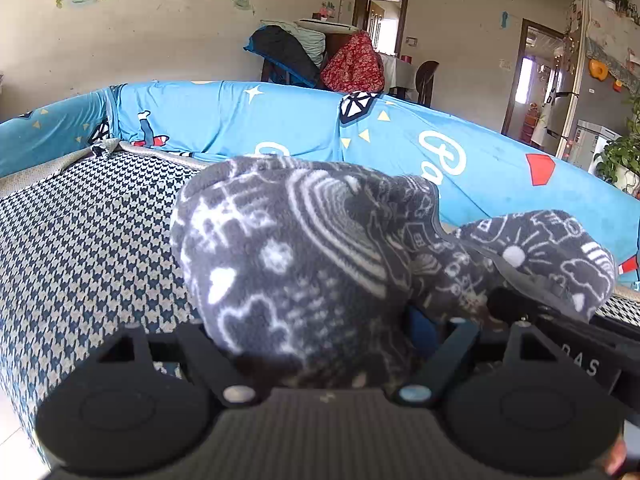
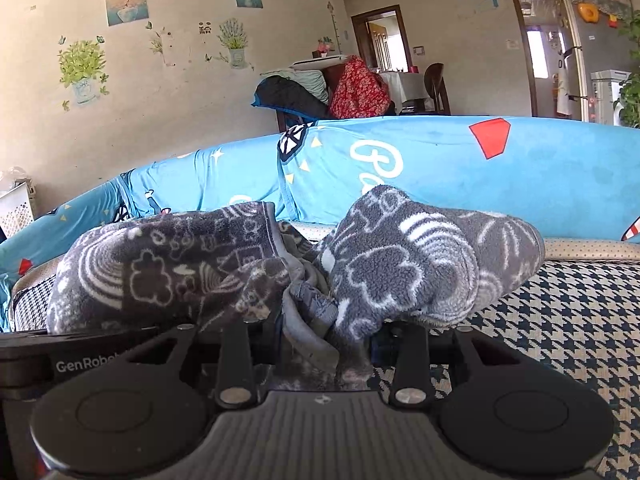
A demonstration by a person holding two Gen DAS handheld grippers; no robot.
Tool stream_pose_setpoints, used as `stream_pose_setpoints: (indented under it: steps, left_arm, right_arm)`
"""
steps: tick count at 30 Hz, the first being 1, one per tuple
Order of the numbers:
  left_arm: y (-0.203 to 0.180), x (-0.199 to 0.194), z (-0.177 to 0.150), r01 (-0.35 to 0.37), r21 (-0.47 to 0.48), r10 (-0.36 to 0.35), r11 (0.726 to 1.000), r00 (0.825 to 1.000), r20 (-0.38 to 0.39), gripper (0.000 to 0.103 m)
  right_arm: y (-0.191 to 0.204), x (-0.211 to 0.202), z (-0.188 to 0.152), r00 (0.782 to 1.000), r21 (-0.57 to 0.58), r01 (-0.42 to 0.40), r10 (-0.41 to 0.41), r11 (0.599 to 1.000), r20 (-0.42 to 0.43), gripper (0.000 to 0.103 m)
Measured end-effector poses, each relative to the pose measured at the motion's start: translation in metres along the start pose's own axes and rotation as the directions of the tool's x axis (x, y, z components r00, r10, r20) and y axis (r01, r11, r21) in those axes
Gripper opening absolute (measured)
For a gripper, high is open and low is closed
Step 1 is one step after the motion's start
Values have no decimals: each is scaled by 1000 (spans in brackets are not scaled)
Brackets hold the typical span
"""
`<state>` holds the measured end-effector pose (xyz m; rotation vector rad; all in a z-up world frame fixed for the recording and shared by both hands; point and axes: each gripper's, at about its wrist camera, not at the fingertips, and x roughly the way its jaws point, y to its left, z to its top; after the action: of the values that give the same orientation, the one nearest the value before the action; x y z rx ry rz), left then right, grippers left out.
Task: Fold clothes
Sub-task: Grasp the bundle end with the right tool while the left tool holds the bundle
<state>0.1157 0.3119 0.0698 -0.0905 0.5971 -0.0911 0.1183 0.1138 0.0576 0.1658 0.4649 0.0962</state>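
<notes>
Over houndstooth sofa seat (image 1: 80,232), we carry grey fleece garment (image 1: 304,256) bunched across both tools. Left tool (image 1: 320,344) pinching thick wad of fleece, jaws held wide by bulk. Right tool (image 2: 320,344) pinching fleece and grey hem band, jaws closer together. Fingertips buried under cloth in both views. Blue sofa cover (image 2: 440,168) behind. Our worry: fabric heaped, edges hidden, so fold likely lands crooked; bulky left grip may slip if we pull tools apart; loose lobes could drag on seat and wrinkle.
</notes>
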Motion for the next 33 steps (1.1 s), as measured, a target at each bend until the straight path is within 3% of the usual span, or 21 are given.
stream_pose_setpoints:
  steps: [9, 33]
  left_arm:
    - [27, -4, -1, -58, -29, 59, 998, 998, 27, 80]
    - [57, 12, 9, -189, -20, 190, 982, 978, 90, 80]
  right_arm:
    - [23, 18, 3, 998, -27, -61, 61, 998, 12, 37]
    - [65, 60, 0, 987, -57, -153, 155, 987, 29, 37]
